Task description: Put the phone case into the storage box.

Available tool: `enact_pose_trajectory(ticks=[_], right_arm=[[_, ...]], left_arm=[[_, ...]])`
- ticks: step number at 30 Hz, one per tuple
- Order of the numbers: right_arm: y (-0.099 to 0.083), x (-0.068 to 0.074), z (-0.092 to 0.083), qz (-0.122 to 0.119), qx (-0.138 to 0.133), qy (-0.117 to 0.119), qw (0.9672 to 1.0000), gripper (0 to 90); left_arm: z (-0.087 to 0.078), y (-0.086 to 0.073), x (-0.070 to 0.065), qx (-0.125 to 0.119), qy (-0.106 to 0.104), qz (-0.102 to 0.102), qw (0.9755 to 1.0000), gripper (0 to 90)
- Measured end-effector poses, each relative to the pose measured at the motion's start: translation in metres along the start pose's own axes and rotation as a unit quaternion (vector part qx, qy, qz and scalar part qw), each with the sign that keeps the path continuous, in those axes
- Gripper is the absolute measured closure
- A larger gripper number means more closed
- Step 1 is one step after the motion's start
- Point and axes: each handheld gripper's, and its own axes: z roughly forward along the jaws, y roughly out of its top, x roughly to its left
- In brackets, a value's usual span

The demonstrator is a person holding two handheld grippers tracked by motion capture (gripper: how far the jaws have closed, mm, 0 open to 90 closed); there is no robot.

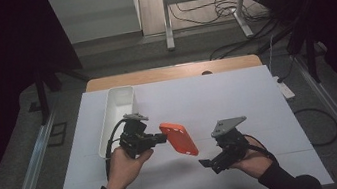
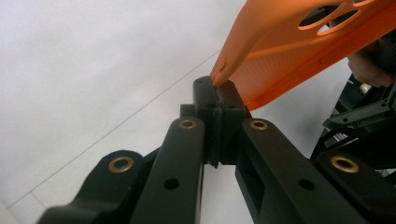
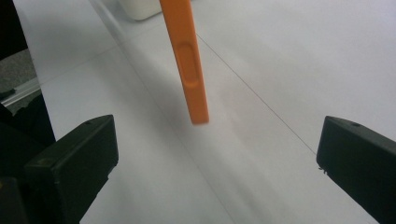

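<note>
An orange phone case hangs in the air above the white table, held by one corner. My left gripper is shut on that corner; in the left gripper view the jaws pinch the case's edge. My right gripper sits lower and to the right of the case, open, with nothing between its jaws. In the right gripper view the case is seen edge-on, hanging ahead of the wide-spread jaws.
A long white bin stands at the left of the white table sheet, just behind my left hand. Beyond the table's wooden far edge are a metal frame and cables on the floor.
</note>
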Motion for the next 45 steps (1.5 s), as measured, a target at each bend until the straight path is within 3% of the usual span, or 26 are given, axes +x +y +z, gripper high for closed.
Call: enact_pose_trajectory(ticks=[28, 45], right_arm=[[-0.031, -0.013, -0.033, 0.024, -0.009, -0.041, 0.9988, 0.0], [-0.05, -0.019, -0.056, 0.055, -0.021, -0.065, 0.9961, 0.0]], left_arm=[[-0.023, 0.022, 0.015, 0.018, 0.026, -0.002, 0.9995, 88.9], [-0.041, 0.037, 0.024, 0.016, 0.047, -0.002, 0.9988, 88.9]])
